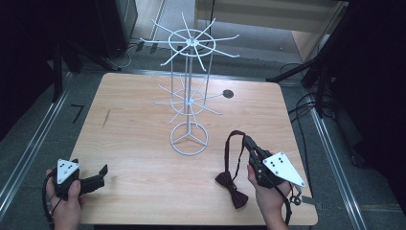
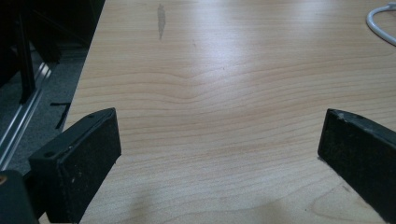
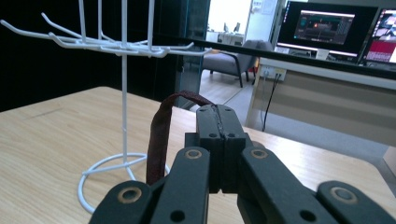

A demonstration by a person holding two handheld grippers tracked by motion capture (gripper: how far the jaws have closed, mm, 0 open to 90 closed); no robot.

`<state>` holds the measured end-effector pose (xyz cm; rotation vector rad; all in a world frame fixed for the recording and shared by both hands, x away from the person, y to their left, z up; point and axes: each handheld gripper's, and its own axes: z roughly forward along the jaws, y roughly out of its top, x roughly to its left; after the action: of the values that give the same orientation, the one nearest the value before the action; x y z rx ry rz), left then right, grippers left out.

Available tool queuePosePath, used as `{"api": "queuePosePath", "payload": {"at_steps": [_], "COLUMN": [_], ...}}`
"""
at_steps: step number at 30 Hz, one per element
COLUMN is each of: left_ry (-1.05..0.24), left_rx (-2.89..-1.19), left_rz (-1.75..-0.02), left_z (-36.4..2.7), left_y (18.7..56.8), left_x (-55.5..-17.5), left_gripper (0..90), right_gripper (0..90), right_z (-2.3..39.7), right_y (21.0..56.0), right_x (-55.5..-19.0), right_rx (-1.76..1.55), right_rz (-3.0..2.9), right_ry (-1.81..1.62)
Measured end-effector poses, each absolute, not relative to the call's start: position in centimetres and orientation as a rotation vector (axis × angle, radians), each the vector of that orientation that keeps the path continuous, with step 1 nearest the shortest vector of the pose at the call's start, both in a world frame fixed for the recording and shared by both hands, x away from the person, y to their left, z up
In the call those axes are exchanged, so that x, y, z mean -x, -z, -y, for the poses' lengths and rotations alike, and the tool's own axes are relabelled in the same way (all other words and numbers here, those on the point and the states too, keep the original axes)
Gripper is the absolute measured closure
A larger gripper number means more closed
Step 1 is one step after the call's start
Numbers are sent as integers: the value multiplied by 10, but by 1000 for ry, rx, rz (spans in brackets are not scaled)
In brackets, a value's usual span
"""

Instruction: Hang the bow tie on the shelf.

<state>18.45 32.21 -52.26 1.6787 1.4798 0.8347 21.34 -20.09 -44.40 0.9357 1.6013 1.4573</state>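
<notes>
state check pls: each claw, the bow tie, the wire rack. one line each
left claw: open, nothing between its jaws, low over bare table near the left edge
right claw: shut on the strap of the bow tie
bow tie: bow lying on the table, strap loop lifted by the right claw
wire rack: upright on its ring base, hooks bare
table: wooden top, rack standing mid-table

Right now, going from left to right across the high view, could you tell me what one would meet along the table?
Left gripper → white wire rack → dark red bow tie → right gripper, shut on the bow tie's strap.
</notes>
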Motion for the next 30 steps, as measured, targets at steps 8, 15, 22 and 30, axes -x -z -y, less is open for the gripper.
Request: {"api": "queuePosePath", "payload": {"at_steps": [8, 15, 22, 30], "left_ry": [-834, -834, -834, -834], "left_rx": [-1678, -1675, -1677, -1682], "left_rz": [-1475, -1477, -1476, -1477], "left_z": [-322, -322, -322, -322], "left_y": [523, 523, 523, 523], "left_x": [-184, -184, -184, -184], "left_gripper": [0, 0, 0, 0], "right_gripper": [900, 900, 900, 900], "right_z": [198, 196, 193, 193], "right_y": [437, 430, 424, 418], "right_x": [-213, -213, -214, -217], "right_rx": [-921, -913, -900, -892], "right_rz": [-1580, -1564, -1553, -1547], "right_ry": [-1487, -1509, -1526, -1541]}}
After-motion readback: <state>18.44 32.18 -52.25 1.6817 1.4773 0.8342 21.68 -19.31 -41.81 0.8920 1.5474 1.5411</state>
